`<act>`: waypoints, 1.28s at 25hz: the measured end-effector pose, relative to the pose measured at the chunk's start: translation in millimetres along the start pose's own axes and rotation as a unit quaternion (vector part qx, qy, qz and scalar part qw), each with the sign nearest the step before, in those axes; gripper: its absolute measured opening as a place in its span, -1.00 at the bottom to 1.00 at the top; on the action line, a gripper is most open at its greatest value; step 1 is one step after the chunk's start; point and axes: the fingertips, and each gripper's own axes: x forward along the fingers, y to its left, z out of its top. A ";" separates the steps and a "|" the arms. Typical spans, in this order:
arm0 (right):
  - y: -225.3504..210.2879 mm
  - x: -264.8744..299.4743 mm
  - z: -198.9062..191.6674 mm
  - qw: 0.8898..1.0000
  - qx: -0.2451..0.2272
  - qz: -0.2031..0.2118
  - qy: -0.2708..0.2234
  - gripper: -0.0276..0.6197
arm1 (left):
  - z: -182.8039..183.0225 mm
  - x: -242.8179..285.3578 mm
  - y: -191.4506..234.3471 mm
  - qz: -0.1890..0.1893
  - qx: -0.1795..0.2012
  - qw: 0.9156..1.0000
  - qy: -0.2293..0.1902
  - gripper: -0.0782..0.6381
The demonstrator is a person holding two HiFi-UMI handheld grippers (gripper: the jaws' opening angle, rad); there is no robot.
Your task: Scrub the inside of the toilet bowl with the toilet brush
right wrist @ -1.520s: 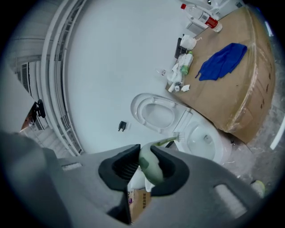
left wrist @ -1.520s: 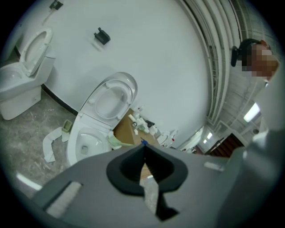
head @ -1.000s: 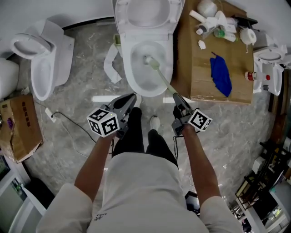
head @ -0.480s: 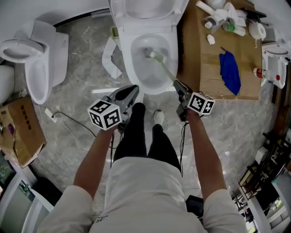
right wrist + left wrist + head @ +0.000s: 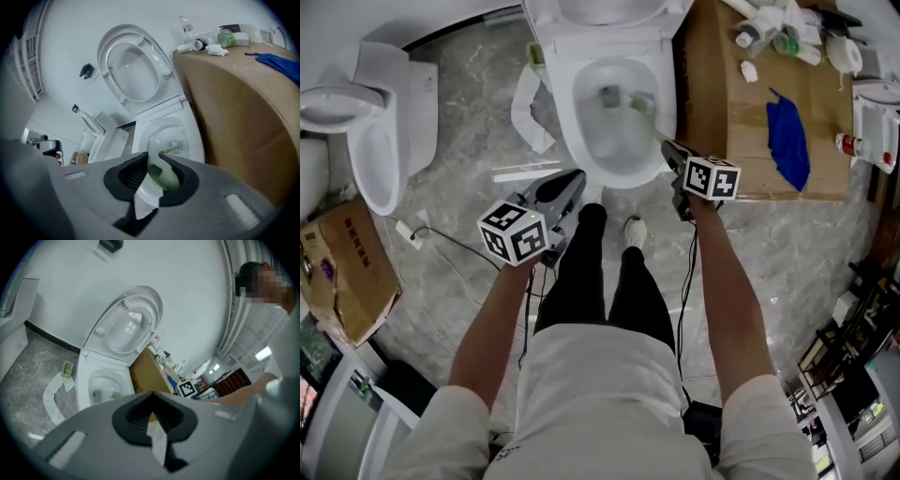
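Observation:
The white toilet bowl (image 5: 581,127) stands open at the top centre with its lid (image 5: 131,65) raised. My right gripper (image 5: 668,148) is at the bowl's near right rim, shut on the pale green handle (image 5: 164,174) of the toilet brush. The handle runs down into the bowl, and the brush head (image 5: 643,99) rests against the inner wall on the right side, also seen as the brush head (image 5: 171,148) in the right gripper view. My left gripper (image 5: 575,177) hovers in front of the bowl's near left side, shut with nothing in it. From the left gripper (image 5: 152,420), the bowl (image 5: 86,380) lies ahead.
A large cardboard box (image 5: 722,103) stands right beside the toilet, with a blue cloth (image 5: 789,139) and several bottles (image 5: 773,33) on top. A second toilet (image 5: 380,122) is at the left, a smaller carton (image 5: 347,272) near it. Paper strips (image 5: 525,103) and a cable (image 5: 441,239) lie on the floor.
My right gripper has pushed forward to the bowl's rim, and the brush head has slid from the middle of the bowl to its right side. The left gripper stays where it was.

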 end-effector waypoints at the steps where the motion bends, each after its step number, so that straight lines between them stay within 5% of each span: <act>1: -2.2 5.7 0.8 1.000 -0.006 -0.005 0.005 -0.73 | 0.0 -0.2 1.2 0.001 -0.001 1.000 0.001 -0.80; 14: -7.1 36.6 33.6 0.998 -0.042 -0.039 0.027 -0.73 | 0.4 -4.5 18.0 0.004 -0.010 1.000 0.002 -0.80; 25: 3.6 -4.5 -42.2 0.996 0.039 -0.065 0.037 -0.73 | -2.6 4.3 -8.9 -0.018 0.001 1.000 0.009 -0.80; 32: 24.8 -22.3 -85.8 0.988 0.132 -0.076 0.026 -0.73 | -12.0 10.1 -41.2 -0.023 0.006 1.000 0.007 -0.80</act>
